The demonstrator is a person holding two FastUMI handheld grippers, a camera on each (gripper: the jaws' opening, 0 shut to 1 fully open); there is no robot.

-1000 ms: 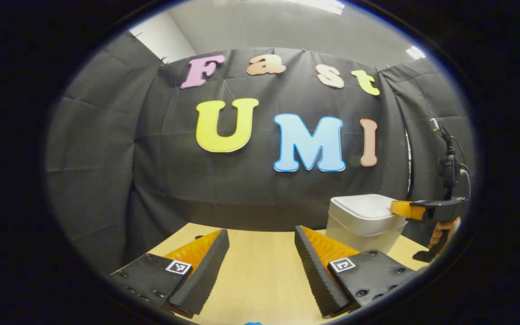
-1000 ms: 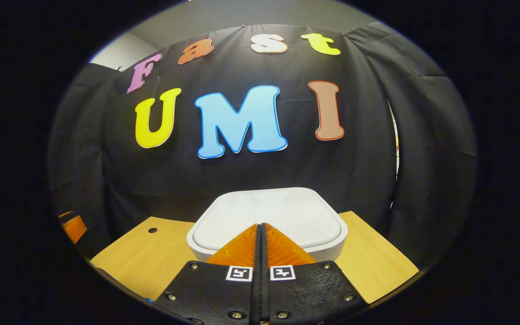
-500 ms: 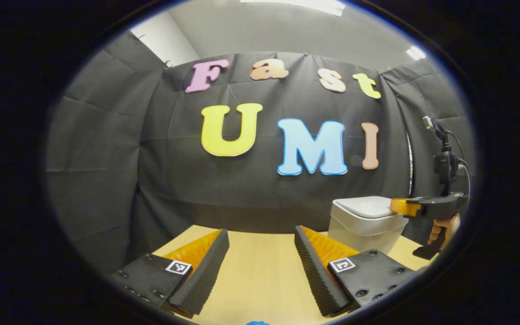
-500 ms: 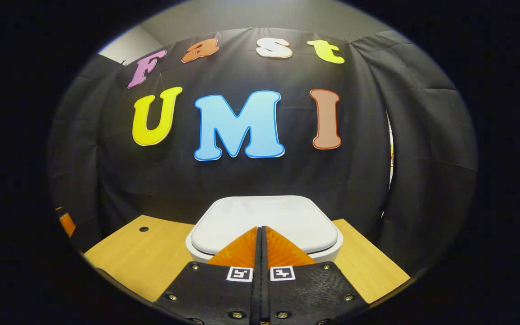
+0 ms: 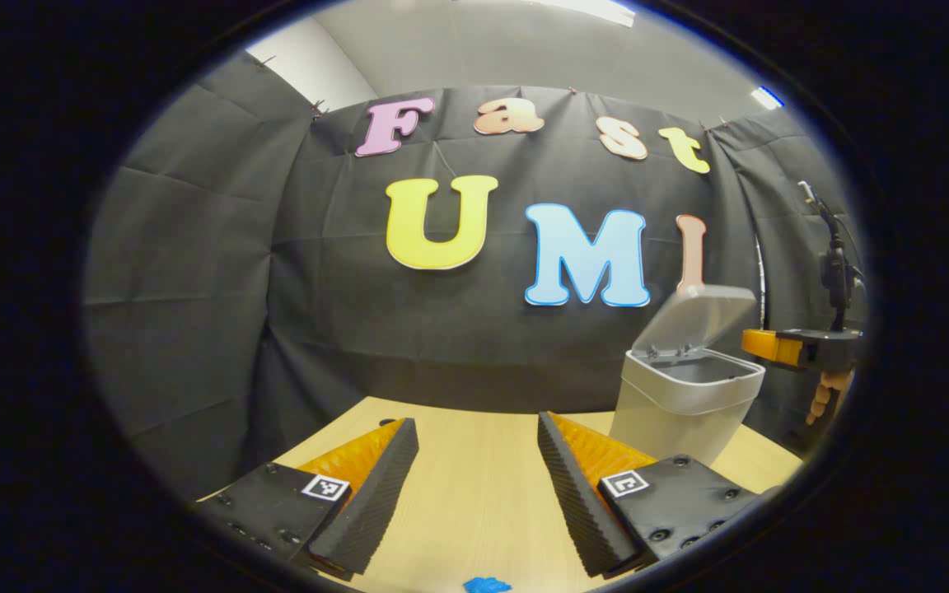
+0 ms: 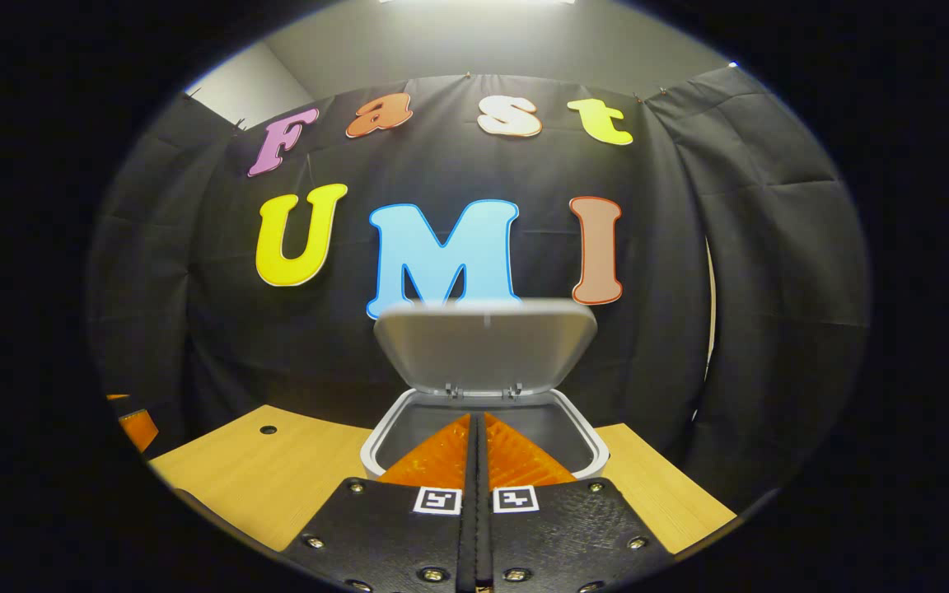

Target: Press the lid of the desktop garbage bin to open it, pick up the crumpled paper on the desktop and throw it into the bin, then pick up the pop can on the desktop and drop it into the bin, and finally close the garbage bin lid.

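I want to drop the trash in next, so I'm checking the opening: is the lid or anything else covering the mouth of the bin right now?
Nothing visible does. The lid is swung up on its rear hinges, leaving the bin mouth uncovered. The right gripper, fingers together, points at the front rim.

Right gripper (image 6: 476,422), fingers pressed together, points at 12 o'clock over the open bin (image 6: 586,436); lid (image 6: 484,344) raised behind.
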